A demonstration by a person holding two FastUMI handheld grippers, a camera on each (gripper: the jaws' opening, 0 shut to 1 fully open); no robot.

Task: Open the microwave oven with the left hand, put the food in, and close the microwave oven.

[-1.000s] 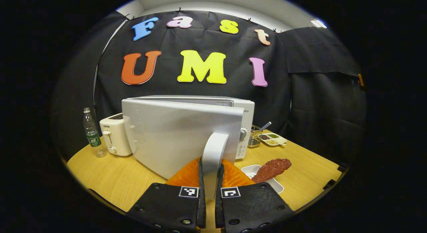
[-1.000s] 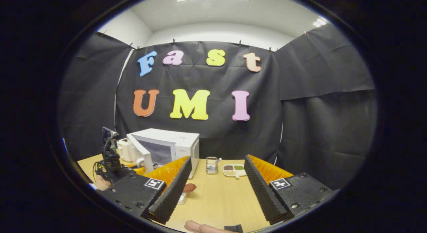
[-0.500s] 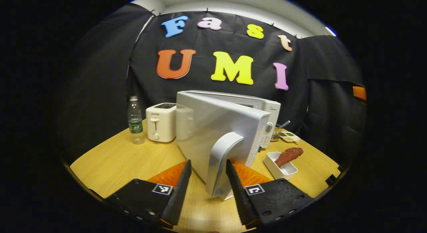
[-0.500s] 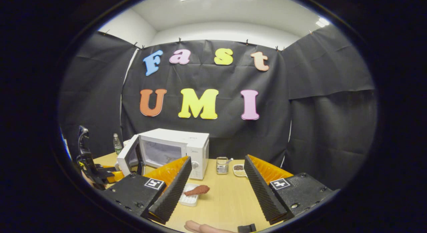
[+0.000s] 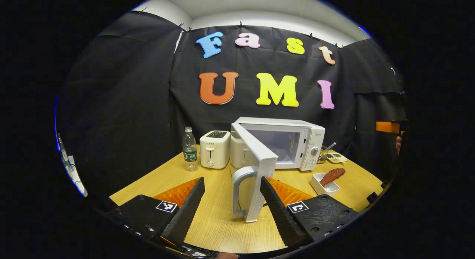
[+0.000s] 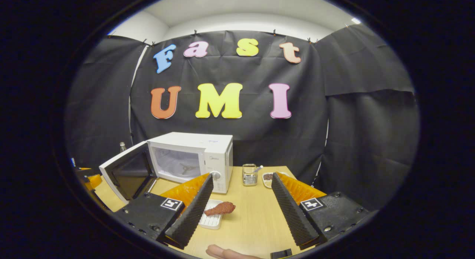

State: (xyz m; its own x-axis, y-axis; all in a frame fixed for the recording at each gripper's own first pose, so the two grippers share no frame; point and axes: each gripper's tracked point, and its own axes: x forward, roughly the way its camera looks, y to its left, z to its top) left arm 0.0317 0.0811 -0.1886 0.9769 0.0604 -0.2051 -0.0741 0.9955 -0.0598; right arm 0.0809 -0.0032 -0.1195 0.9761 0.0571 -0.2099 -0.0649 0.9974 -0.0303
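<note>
Both grippers stand with fingers spread and nothing between the pads: the left gripper (image 5: 232, 210) at the bottom of the left gripper view, the right gripper (image 6: 241, 210) at the bottom of the right gripper view. One white microwave oven (image 6: 193, 158) sits at centre left of the right gripper view on the wooden table (image 6: 252, 218), its one door (image 5: 256, 170) swung wide open, dark on the inside, with a pale curved handle (image 5: 237, 192). In the left gripper view that handle lies between the spread fingers, touching neither. One piece of reddish-brown food (image 6: 219, 208) rests on one white tray (image 6: 211, 220), just beside the right gripper's left finger. Also on the table: one toaster (image 5: 214, 149), one water bottle (image 5: 189, 149), one wire holder (image 6: 249, 174), and one divided dish (image 6: 268, 178).
</note>
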